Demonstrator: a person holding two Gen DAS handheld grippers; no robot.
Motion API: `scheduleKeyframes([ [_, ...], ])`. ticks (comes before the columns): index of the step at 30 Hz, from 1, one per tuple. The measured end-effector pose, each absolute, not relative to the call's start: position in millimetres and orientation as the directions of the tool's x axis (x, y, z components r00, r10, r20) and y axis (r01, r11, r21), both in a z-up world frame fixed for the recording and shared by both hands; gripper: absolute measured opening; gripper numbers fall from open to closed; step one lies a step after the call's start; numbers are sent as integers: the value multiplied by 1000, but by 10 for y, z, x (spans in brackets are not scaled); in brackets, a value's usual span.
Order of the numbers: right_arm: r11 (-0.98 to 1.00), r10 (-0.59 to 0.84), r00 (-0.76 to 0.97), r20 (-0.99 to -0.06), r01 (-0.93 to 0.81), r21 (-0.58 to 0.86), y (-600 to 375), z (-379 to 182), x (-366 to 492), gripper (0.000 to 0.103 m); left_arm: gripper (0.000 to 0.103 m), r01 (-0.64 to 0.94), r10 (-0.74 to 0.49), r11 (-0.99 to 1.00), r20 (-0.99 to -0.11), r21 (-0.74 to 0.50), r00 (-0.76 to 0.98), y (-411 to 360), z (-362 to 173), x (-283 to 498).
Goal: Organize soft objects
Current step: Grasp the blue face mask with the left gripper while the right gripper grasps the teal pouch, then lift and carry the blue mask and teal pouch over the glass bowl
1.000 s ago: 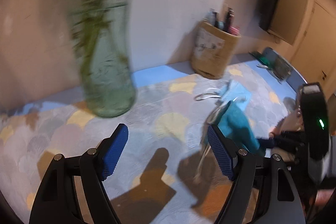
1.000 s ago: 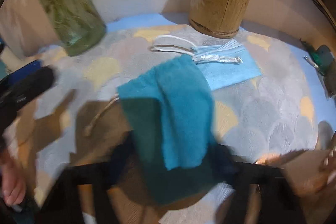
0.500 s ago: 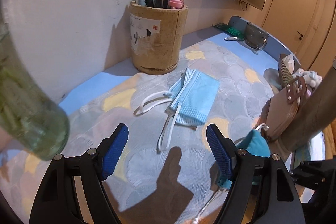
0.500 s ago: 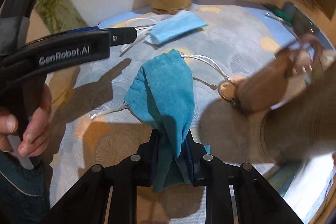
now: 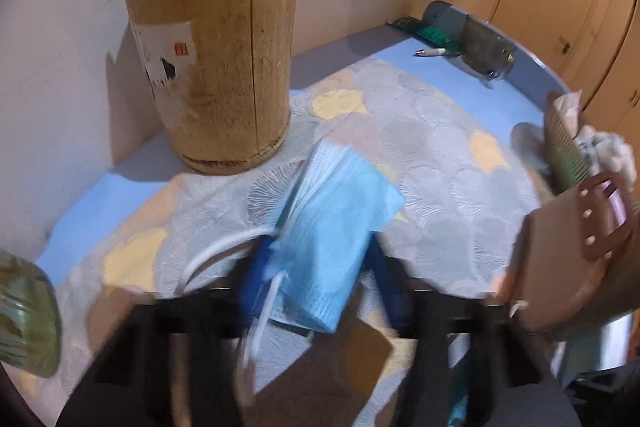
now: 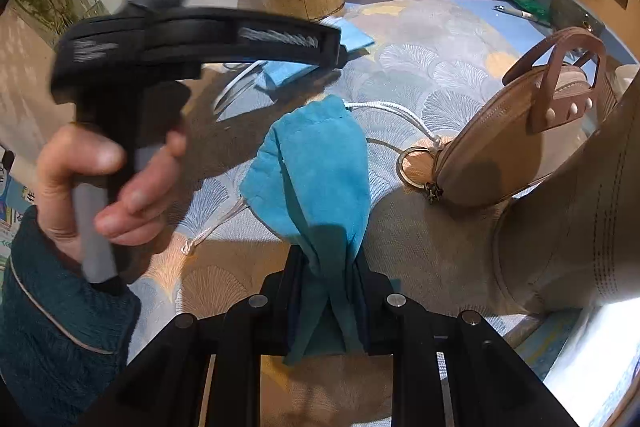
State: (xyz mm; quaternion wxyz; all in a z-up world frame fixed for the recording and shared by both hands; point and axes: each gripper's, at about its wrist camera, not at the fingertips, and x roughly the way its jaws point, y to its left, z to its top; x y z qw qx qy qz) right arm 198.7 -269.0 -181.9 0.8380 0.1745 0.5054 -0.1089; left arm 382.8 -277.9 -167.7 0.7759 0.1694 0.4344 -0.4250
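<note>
Teal pouch (image 6: 316, 167) hangs clamped in the right tongs (image 6: 328, 291) beside a tan handbag (image 6: 500, 147) — left tongs (image 5: 320, 279), just closing, pinch the blue mask (image 5: 328, 227) on the counter (image 5: 440, 155) near a pen holder (image 5: 220, 75)

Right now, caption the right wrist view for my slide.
Right gripper shut on teal drawstring pouch beside a tan handbag, over the patterned tablecloth.
</note>
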Motion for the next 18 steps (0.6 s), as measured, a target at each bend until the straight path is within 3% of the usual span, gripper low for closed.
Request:
scheduleKeyframes([
  [2,915,0,472,-882,357,191,-2692,-1809,1960,22,13,795,-513,597,-814,-109,274,-2700,-1632,3814],
  [4,917,17,487,-873,340,208,-2676,-1798,1936,22,11,779,-519,619,-796,-101,310,-2555,-1524,3754],
  [10,932,162,530,-832,196,306,-2482,-1670,1770,22,10,705,-477,708,-763,-38,437,-1804,-1034,3288],
  [18,932,256,509,-822,97,350,-2069,-1513,1200,22,10,395,-258,919,-785,-18,563,-493,-981,2166],
])
